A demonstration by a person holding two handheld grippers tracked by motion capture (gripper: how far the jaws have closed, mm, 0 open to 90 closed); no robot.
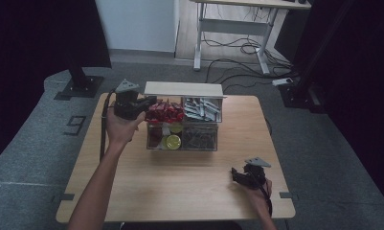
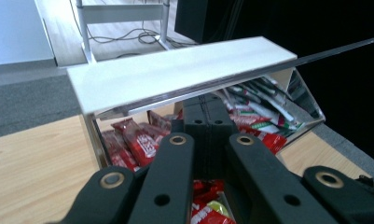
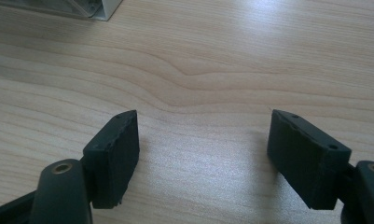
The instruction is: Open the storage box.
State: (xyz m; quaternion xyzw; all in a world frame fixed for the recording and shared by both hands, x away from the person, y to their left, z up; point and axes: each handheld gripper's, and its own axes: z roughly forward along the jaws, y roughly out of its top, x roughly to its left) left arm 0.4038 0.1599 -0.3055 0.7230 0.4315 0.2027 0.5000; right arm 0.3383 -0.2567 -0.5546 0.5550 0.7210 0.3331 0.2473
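While the right hand rests near the worktop's front edge at about 5 o'clock, the right gripper it holds lies low over bare wood with its jaws spread wide and nothing between them; the right gripper view shows the wood grain between the two black pads and a corner of the clear box far off at 11 o'clock. Farther in, near the middle of the worktop, stands that clear box, split into compartments, its white lid raised at the back. Yellow-topped pieces lie in the front left compartment, dark packets in the front right, red packets in the back left and pale packets in the back right. At about 10 o'clock the left hand holds the left gripper at the box's left rim, jaws pressed together and reaching in over the red packets; whether anything is pinched between them cannot be told. In the left gripper view the lid spans above the jaws.
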